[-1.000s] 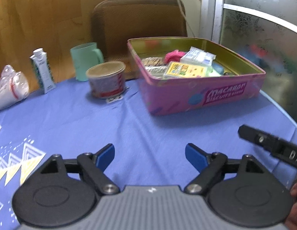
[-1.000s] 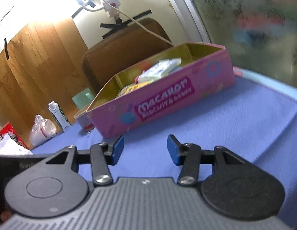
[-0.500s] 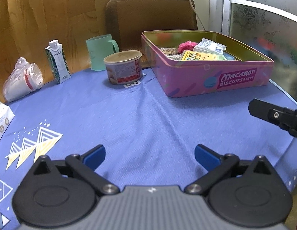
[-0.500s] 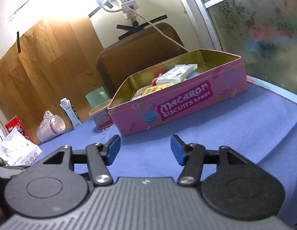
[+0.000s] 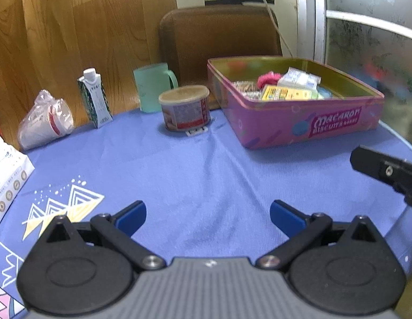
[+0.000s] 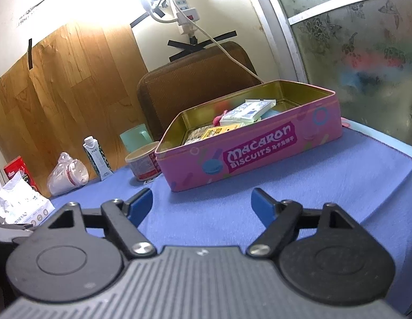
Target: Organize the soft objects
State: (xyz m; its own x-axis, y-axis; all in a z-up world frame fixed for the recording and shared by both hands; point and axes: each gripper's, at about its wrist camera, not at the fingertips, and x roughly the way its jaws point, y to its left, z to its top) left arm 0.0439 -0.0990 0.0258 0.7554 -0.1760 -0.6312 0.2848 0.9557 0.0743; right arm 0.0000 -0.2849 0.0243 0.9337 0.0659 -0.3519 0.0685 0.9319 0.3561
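Note:
A pink biscuit tin [image 5: 307, 122] [image 6: 248, 154] stands open on the blue tablecloth [image 5: 200, 175], far right. Inside lie several soft packets: a yellow one [image 5: 281, 93], a white one [image 5: 299, 78] [image 6: 248, 110] and a pink fluffy piece [image 5: 267, 77]. My left gripper [image 5: 207, 215] hovers open over bare cloth, well short of the tin, nothing between its blue fingers. My right gripper [image 6: 202, 203] has its jaws opening wide, with nothing between them, in front of the tin's long side. Its black body [image 5: 387, 171] shows at the right edge of the left wrist view.
A round lidded tub [image 5: 184, 107], a green mug [image 5: 152, 90], a small drink carton [image 5: 94, 97] and bagged paper cups [image 5: 46, 123] line the table's far edge. A tissue pack [image 5: 6, 180] lies at left. A brown chair back [image 5: 219, 34] stands behind the table.
Both grippers have drawn back from the tin, which looks smaller and farther now. Both pairs of jaws have spread wider apart.

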